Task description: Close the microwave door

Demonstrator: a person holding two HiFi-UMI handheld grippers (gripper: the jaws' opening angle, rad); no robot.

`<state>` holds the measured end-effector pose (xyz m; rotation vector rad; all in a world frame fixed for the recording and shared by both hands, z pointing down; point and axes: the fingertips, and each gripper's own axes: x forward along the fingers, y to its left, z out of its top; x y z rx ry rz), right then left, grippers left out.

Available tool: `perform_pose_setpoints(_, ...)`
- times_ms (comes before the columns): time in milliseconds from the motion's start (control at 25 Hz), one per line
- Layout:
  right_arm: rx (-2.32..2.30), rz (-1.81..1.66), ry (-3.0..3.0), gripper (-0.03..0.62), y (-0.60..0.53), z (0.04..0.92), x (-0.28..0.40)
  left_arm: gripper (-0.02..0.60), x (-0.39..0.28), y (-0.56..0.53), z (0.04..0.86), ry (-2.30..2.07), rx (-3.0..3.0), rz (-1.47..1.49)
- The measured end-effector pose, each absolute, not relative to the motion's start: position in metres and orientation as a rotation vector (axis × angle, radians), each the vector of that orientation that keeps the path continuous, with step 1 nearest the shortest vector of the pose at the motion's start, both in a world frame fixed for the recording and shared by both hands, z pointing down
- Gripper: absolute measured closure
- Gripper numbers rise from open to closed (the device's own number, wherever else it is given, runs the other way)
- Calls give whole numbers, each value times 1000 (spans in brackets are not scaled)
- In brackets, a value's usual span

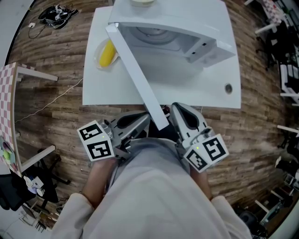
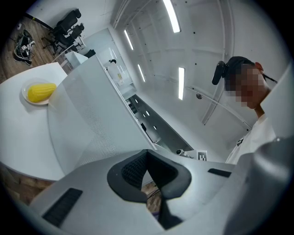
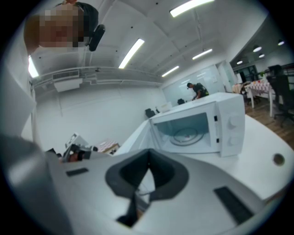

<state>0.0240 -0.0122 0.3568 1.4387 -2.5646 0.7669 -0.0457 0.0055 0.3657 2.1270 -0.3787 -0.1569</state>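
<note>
A white microwave [image 1: 173, 32] stands at the far side of the white table [image 1: 107, 91], its cavity and glass turntable [image 3: 187, 134] showing. Its door [image 1: 138, 79] is swung wide open and reaches out past the table's near edge toward me. In the left gripper view the door [image 2: 92, 119] fills the middle as a pale perforated panel. My left gripper [image 1: 145, 119] is held low just left of the door's free end, jaws shut and empty. On the other side of that end my right gripper [image 1: 175, 108] is also shut on nothing, apart from the door.
A yellow item on a small plate [image 1: 106, 53] lies on the table left of the door. A round cable hole [image 1: 228, 87] sits near the table's right front. A checkered table [image 1: 9, 107] stands at the left, cables [image 1: 56, 14] on the wood floor, chairs [image 1: 285, 51] at the right.
</note>
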Motion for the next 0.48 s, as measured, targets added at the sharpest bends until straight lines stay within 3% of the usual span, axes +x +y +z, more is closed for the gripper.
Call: perform_pose_setpoints(480,1479,764,-2548,572,-17,356,38,565,-32,-1,368,-349,2119,-145)
